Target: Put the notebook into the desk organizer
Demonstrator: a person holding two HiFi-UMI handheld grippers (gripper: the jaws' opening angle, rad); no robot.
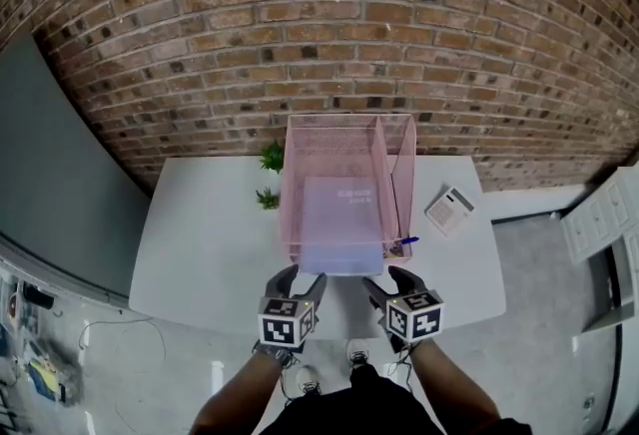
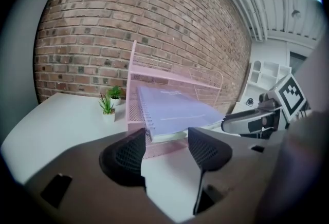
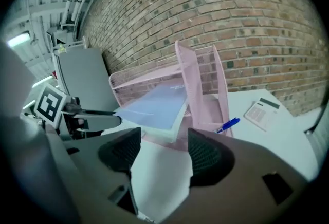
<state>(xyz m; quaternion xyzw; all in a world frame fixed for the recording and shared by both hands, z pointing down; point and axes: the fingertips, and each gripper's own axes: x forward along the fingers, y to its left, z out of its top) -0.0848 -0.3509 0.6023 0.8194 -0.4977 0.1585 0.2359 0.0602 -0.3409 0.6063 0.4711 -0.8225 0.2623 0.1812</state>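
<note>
The flat purple notebook (image 1: 339, 223) pokes out of the pink wire organizer (image 1: 404, 154). The left claw (image 1: 303, 278) and right claw (image 1: 386, 281) stand apart, empty. I'd push it gently, straight in.

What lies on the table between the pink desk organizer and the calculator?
A blue pen lies there, close to the desk organizer's right wall; the rest up to the calculator is bare. The right gripper view shows it clearly.

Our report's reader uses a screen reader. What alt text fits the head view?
A lilac notebook lies in a pink mesh desk organizer on a white table, its near end poking out the front. The left gripper and right gripper hover open before it, empty. A brick wall stands behind.
</note>
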